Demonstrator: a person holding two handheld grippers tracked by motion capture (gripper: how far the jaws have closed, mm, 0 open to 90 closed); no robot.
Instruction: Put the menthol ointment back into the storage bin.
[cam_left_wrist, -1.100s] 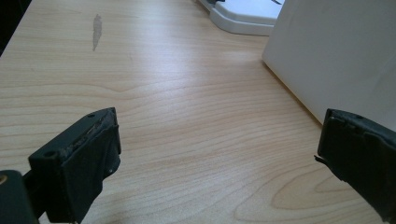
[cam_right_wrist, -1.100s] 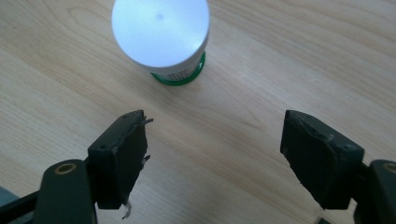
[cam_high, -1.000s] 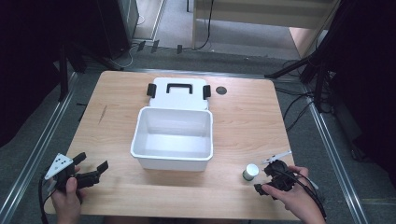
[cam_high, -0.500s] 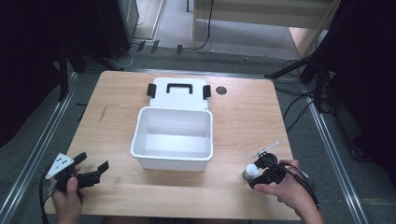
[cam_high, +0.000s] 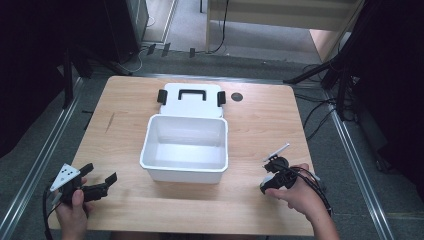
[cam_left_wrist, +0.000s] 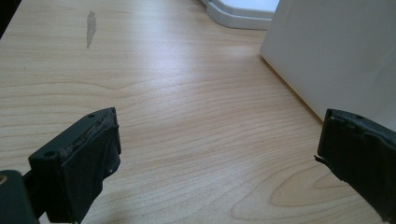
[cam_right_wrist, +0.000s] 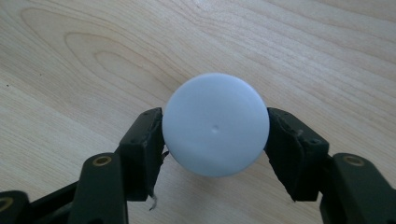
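Two handheld grippers: the black left gripper (cam_high: 97, 182) carries a grey three-cornered plate (dark dots on it); the right gripper (cam_right_wrist: 215, 140) shows brass screws, trailing black cable.

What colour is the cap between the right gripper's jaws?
White cap, clearest in the right gripper view.

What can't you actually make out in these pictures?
- What lies under the round white cap: in the right gripper view the cap itself covers it.
- The same thing in the high view: the right gripper and hand hide it.
- The white bin in the left gripper view: cut off by the edge.
- The small dark disc: too small to identify.
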